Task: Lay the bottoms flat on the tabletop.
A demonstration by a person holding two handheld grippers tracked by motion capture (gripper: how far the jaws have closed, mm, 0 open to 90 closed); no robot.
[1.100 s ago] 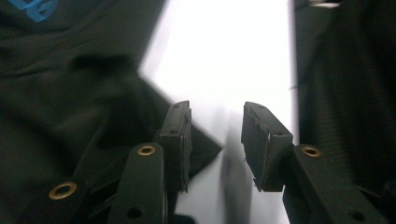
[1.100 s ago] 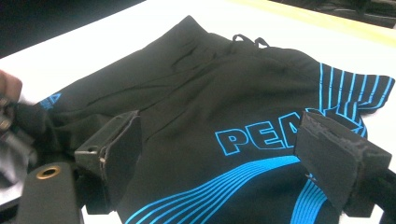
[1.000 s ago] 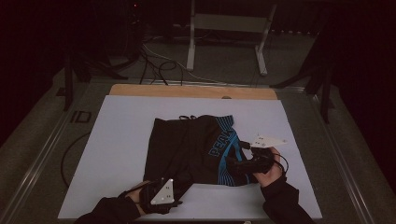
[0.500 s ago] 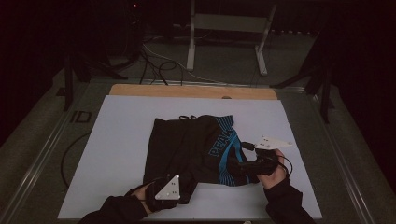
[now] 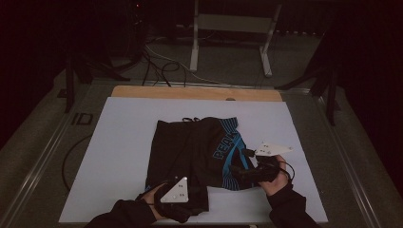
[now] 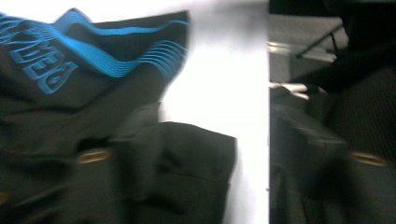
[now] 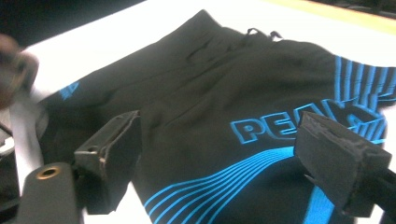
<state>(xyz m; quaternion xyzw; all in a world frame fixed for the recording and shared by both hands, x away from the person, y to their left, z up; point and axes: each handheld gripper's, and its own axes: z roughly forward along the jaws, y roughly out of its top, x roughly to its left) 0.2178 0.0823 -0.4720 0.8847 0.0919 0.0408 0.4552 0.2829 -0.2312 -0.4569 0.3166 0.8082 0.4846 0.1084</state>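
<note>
Black shorts (image 5: 195, 147) with blue stripes and blue lettering lie flat on the white table (image 5: 123, 142), waistband away from me. My left gripper (image 5: 197, 202) sits at the near left leg hem. In the blurred left gripper view its jaws stand apart, open, with a black fabric corner (image 6: 196, 158) between them. My right gripper (image 5: 234, 173) is at the near right leg hem, pointing left. In its own view the right gripper (image 7: 224, 158) is open, and the striped part of the shorts (image 7: 210, 84) lies between and beyond its jaws.
The table's near edge (image 5: 237, 222) runs just under both hands, and a wooden strip (image 5: 195, 93) borders the far side. Beyond it are a metal stand (image 5: 228, 23) and cables (image 5: 161, 61) on the dark floor. White surface lies left and right of the shorts.
The left gripper has crept slightly right along the near hem. The right gripper has shifted a little left and toward me. The shorts lie as before.
</note>
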